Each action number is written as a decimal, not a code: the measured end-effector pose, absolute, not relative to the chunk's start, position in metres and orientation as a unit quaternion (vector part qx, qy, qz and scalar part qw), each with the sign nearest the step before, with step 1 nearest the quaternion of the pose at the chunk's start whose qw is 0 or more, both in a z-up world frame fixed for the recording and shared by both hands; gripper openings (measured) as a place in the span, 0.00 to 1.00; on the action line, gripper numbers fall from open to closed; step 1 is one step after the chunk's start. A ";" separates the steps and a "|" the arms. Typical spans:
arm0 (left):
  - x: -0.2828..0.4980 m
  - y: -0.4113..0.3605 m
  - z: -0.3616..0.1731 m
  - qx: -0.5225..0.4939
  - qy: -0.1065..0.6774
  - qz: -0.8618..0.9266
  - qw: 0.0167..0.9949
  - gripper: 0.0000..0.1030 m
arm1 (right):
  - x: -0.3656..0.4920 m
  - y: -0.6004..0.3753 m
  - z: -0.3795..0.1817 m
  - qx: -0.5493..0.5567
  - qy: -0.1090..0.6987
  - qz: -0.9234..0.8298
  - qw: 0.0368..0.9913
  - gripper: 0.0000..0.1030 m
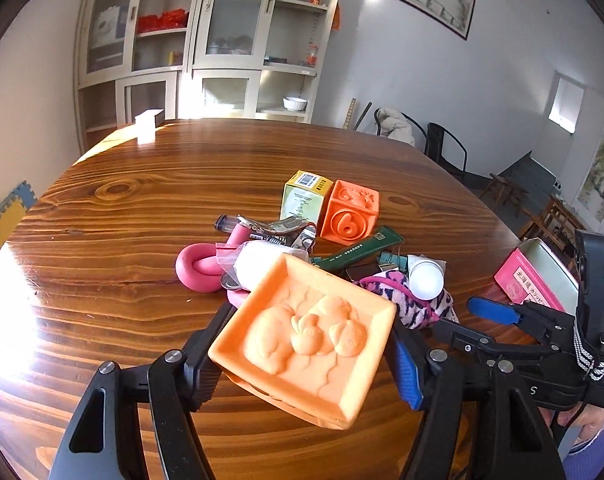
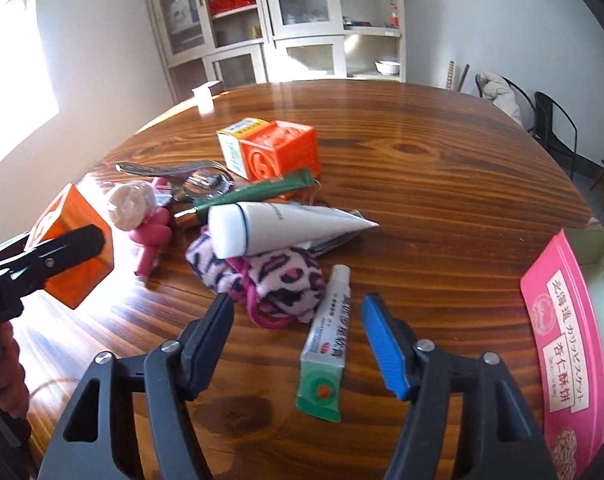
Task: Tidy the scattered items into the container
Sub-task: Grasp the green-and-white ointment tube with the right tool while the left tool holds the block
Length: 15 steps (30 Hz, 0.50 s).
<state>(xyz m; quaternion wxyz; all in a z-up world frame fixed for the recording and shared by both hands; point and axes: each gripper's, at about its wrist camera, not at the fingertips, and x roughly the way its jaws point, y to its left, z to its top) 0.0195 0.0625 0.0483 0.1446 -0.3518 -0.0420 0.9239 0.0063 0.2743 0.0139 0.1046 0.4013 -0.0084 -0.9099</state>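
The left tool [image 1: 302,354] grips an orange block [image 1: 304,346] above the surface [image 1: 142,208]; the right tool [image 2: 298,330] stands open over a small tube [image 2: 326,344] near the surface's right edge.

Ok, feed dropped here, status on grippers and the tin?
Left hand-held gripper shut on orange block. Right hand-held gripper open astride small ointment tube. Pink tin open, path clear.

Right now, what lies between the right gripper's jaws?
The green-and-white ointment tube lies flat on the table there, not gripped, as the right wrist view shows.
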 end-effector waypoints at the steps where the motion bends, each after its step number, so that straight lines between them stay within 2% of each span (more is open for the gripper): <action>1: 0.020 0.064 0.048 -0.352 -0.040 0.924 0.147 0.70 | 0.006 0.275 0.013 0.406 -0.003 -0.909 0.096 0.63; 12: 0.021 0.073 0.041 -0.362 -0.020 0.919 0.154 0.70 | 0.002 0.271 0.002 0.431 0.043 -0.899 0.061 0.54; 13: 0.021 0.074 0.041 -0.363 -0.018 0.919 0.154 0.70 | 0.003 0.269 0.003 0.427 0.055 -0.901 0.055 0.52; 15: 0.022 0.076 0.040 -0.363 -0.014 0.919 0.153 0.70 | 0.005 0.268 0.004 0.423 0.068 -0.903 0.045 0.39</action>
